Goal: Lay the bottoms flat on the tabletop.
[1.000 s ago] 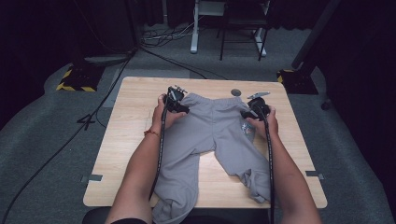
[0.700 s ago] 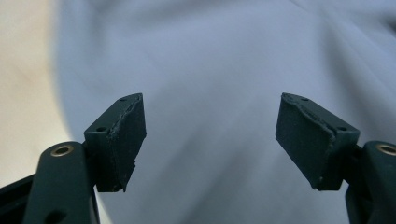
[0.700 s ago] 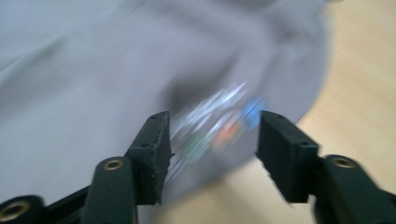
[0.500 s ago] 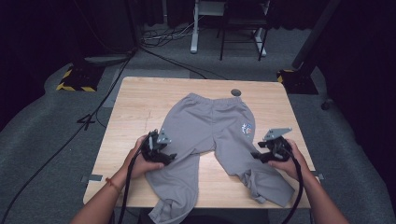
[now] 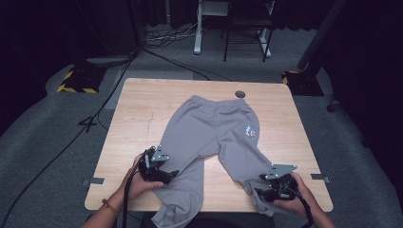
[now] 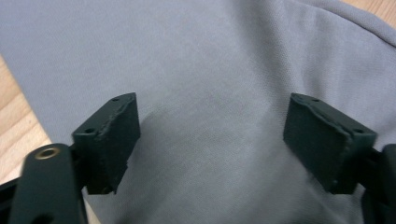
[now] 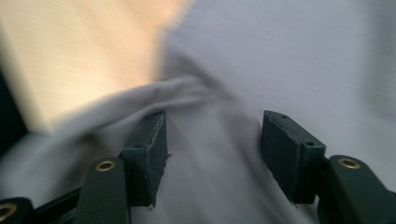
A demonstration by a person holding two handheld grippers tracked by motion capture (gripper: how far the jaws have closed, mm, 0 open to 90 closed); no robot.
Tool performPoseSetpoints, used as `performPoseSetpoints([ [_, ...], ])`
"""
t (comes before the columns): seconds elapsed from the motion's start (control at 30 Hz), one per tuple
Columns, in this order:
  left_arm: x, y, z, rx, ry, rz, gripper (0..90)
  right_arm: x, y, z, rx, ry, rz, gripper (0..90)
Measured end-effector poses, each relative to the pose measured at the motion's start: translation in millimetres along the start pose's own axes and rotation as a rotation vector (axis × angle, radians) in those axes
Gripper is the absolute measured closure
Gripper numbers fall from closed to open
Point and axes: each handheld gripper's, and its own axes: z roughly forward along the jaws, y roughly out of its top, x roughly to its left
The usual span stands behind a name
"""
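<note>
Grey sweatpants (image 5: 214,133) lie flat on the wooden table (image 5: 138,114), waistband at the far side, both legs running toward the near edge and hanging over it. A small coloured logo (image 5: 251,131) marks the right hip. My left gripper (image 5: 169,174) rests at the outer side of the left leg, open, its jaws spread wide over plain grey cloth (image 6: 210,70). My right gripper (image 5: 259,192) sits at the lower right leg near the table's front edge. It is open, with rumpled fabric (image 7: 187,93) lying between and ahead of its jaws.
A small dark round disc (image 5: 240,94) lies near the table's far edge. Bare wood flanks the pants on both sides. Beyond the table stand desk legs (image 5: 197,28), floor cables and yellow-black striped bases (image 5: 76,80).
Both hands pulled back from the waistband at the far side to the lower legs near the front edge. The pants lie spread as before.
</note>
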Motion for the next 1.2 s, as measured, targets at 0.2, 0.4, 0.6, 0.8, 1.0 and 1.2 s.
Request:
performPoseSetpoints([
  [0.2,1.2,1.1,2.5,-0.007,-0.003,0.003,17.2,30.4,12.2,11.2,0.043,0.083,-0.082,49.6],
  [0.4,0.6,3.0,4.3,-0.007,-0.001,-0.001,17.0,43.9,24.4,18.4,0.025,0.113,-0.082,80.4],
  [0.6,0.0,3.5,4.9,-0.007,0.002,-0.006,17.0,73.0,40.1,7.6,-0.025,0.218,-0.171,80.8],
  [0.8,-0.6,3.8,5.3,-0.008,0.003,-0.007,17.0,101.3,51.8,2.6,-0.069,0.281,-0.221,63.7],
  [1.0,-1.8,4.6,5.9,-0.008,0.006,-0.011,17.0,57.4,58.6,-16.9,-0.183,0.100,-0.150,53.0],
  [1.2,-7.3,8.7,9.7,-0.006,-0.005,0.003,16.8,-48.1,54.6,-6.8,-0.146,-0.152,0.039,56.8],
])
